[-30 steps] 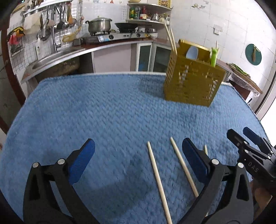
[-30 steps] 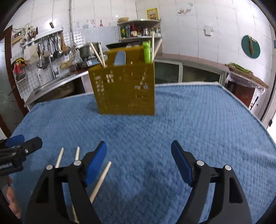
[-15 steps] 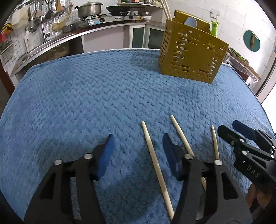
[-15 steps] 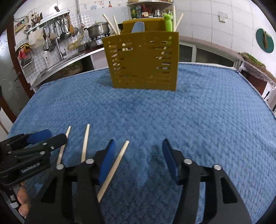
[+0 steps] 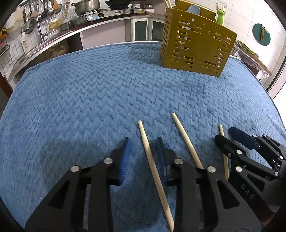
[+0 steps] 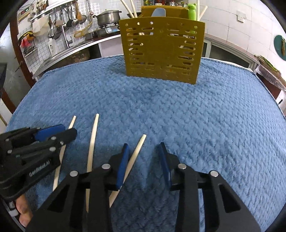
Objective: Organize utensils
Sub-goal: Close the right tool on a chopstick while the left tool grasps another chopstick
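Note:
Three pale wooden chopsticks lie on the blue towel (image 5: 89, 100). My left gripper (image 5: 143, 142) is open, low over the towel, its jaws either side of the left chopstick (image 5: 152, 164). The middle chopstick (image 5: 185, 139) and the right chopstick (image 5: 223, 142) lie to its right. My right gripper (image 6: 143, 148) is open, with the right chopstick (image 6: 132, 160) between its jaws, close to the left pad. The yellow slotted utensil holder (image 5: 196, 46) stands at the far side, also in the right wrist view (image 6: 162, 51), holding chopsticks, a blue utensil and a green one.
The towel (image 6: 214, 116) covers the whole table. Behind it is a kitchen counter with a sink (image 5: 44, 50), a pot on a stove (image 5: 87, 7) and hanging utensils. The other gripper shows at each view's edge: the right gripper (image 5: 232, 137) and the left gripper (image 6: 59, 132).
Both grippers have dropped toward the towel and moved forward. Both have narrowed their jaws, each around a chopstick. The chopsticks have not moved.

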`<control>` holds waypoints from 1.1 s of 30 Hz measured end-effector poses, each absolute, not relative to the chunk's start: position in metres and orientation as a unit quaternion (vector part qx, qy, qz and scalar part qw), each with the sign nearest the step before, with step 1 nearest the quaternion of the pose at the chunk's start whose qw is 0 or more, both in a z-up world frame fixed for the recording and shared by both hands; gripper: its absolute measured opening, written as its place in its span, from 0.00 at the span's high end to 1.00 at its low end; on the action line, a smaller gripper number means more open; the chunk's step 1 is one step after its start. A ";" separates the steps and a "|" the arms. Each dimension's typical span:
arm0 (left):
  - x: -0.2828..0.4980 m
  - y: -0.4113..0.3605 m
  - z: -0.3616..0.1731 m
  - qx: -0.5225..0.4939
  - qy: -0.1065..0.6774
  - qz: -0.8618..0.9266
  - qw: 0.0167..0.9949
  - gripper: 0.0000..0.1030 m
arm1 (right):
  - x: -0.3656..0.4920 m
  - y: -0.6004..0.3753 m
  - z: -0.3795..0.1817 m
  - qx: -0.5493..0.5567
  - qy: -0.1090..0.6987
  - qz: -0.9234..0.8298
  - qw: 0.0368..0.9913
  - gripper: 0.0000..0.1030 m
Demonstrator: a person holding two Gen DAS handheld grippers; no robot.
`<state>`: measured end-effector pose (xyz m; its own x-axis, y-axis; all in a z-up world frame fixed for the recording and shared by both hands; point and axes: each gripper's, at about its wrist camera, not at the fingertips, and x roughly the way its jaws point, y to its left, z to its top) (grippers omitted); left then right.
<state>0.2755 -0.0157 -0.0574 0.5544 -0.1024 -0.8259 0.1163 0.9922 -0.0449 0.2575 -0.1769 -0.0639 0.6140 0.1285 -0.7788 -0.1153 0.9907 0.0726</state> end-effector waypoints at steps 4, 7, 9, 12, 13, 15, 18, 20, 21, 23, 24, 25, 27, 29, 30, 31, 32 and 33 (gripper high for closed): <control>0.278 -0.010 -0.057 0.002 0.470 -0.073 0.880 0.88 | 0.259 -0.184 -0.062 0.023 0.434 0.084 0.897 0.90; 0.279 -0.008 -0.056 0.002 0.472 -0.081 0.878 0.92 | 0.260 -0.190 -0.062 0.034 0.435 0.096 0.895 0.92; 0.279 -0.009 -0.055 0.008 0.471 -0.088 0.878 0.92 | 0.261 -0.193 -0.060 0.038 0.432 0.102 0.895 0.95; 0.280 -0.009 -0.052 0.018 0.467 -0.103 0.878 0.92 | 0.260 -0.198 -0.054 0.037 0.425 0.102 0.899 0.99; 0.280 -0.009 -0.052 0.021 0.468 -0.105 0.877 0.92 | 0.261 -0.199 -0.055 0.040 0.426 0.102 0.898 0.99; 0.280 -0.011 -0.053 0.029 0.471 -0.106 0.875 0.92 | 0.262 -0.201 -0.057 0.042 0.432 0.103 0.895 0.99; 0.279 -0.015 -0.056 0.041 0.472 -0.101 0.875 0.92 | 0.263 -0.201 -0.058 0.043 0.435 0.105 0.893 0.99; 0.280 -0.017 -0.056 0.046 0.474 -0.099 0.874 0.91 | 0.262 -0.200 -0.059 0.048 0.437 0.106 0.892 0.98; 0.279 -0.017 -0.057 0.047 0.473 -0.098 0.874 0.91 | 0.262 -0.198 -0.059 0.043 0.437 0.104 0.893 0.97; 0.279 -0.018 -0.057 0.050 0.472 -0.096 0.875 0.91 | 0.260 -0.196 -0.059 0.038 0.435 0.101 0.894 0.97; 0.279 -0.019 -0.058 0.052 0.471 -0.095 0.876 0.91 | 0.260 -0.194 -0.059 0.038 0.435 0.101 0.894 0.97; 0.279 -0.019 -0.058 0.054 0.470 -0.094 0.876 0.91 | 0.260 -0.194 -0.059 0.034 0.435 0.098 0.895 0.97; 0.278 -0.020 -0.058 0.055 0.469 -0.092 0.877 0.91 | 0.258 -0.191 -0.059 0.026 0.434 0.092 0.896 0.97; 0.279 -0.019 -0.058 0.051 0.469 -0.091 0.877 0.91 | 0.257 -0.190 -0.059 0.025 0.434 0.088 0.896 0.97; 0.279 -0.019 -0.058 0.048 0.470 -0.091 0.877 0.91 | 0.256 -0.190 -0.058 0.023 0.434 0.085 0.897 0.97; 0.279 -0.018 -0.058 0.045 0.471 -0.090 0.876 0.91 | 0.255 -0.189 -0.058 0.022 0.434 0.083 0.897 0.97; 0.279 -0.017 -0.058 0.039 0.472 -0.089 0.876 0.91 | 0.254 -0.189 -0.058 0.023 0.435 0.081 0.896 0.97; 0.279 -0.016 -0.057 0.035 0.474 -0.087 0.876 0.90 | 0.254 -0.189 -0.057 0.025 0.438 0.079 0.895 0.97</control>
<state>0.2792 -0.0164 -0.0575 0.5356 -0.1188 -0.8361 0.1844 0.9826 -0.0214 0.2536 -0.1888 -0.0573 0.6031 0.1641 -0.7806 -0.1204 0.9861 0.1143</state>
